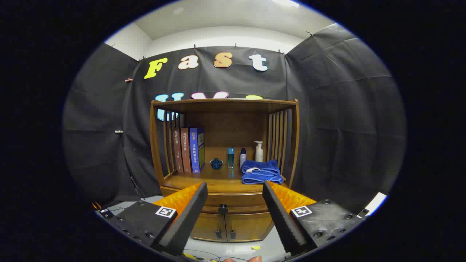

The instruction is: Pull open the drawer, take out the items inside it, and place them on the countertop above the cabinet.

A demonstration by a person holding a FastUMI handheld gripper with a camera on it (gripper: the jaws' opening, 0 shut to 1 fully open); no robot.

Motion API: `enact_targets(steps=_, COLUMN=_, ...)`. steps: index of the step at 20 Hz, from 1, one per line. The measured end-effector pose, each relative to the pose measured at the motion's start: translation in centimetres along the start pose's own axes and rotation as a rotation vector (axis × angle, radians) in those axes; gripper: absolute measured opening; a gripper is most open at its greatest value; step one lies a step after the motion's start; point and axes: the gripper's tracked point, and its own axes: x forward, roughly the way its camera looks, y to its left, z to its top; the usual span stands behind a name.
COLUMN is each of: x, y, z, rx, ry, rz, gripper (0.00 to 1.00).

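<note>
Drawer (222, 206) is seen closed under the countertop (214, 180), its dark knob (222, 209) centred beyond the fingers. The gripper (235, 214) is held spread and empty; it should be advanced straight, then pressed onto the knob before pulling

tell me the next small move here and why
Probably ease the tongs straight forward toward the dark drawer knob. The drawer under the countertop looks fully closed, the tongs are open with nothing between them, and the knob sits in the gap between the two fingers but still beyond their tips. Closing that gap comes before any grip or pull.
</note>
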Motion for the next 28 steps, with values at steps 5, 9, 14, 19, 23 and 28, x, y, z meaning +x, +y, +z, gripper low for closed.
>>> enact_targets(steps=5, x=-0.1, y=0.1, z=-0.2, rx=-0.007, ry=0.008, rz=0.002, gripper=0.99)
enact_targets(steps=9, x=-0.1, y=0.1, z=0.0, rx=-0.004, ry=0.002, rz=0.001, gripper=0.99)
enact_targets(steps=14, x=-0.2, y=-0.1, z=-0.2, rx=-0.006, ry=0.004, rz=-0.001, gripper=0.99)
enact_targets(steps=19, x=0.0, y=-0.3, z=-0.3, rx=-0.004, ry=0.006, rz=-0.006, gripper=0.99)
enact_targets(steps=23, x=1.2, y=-0.9, z=-0.8, rx=-0.011, ry=-0.007, rz=-0.024, gripper=0.99)
enact_targets(steps=28, x=5.1, y=-0.6, z=-4.4, rx=-0.023, ry=0.023, rz=-0.029, gripper=0.99)
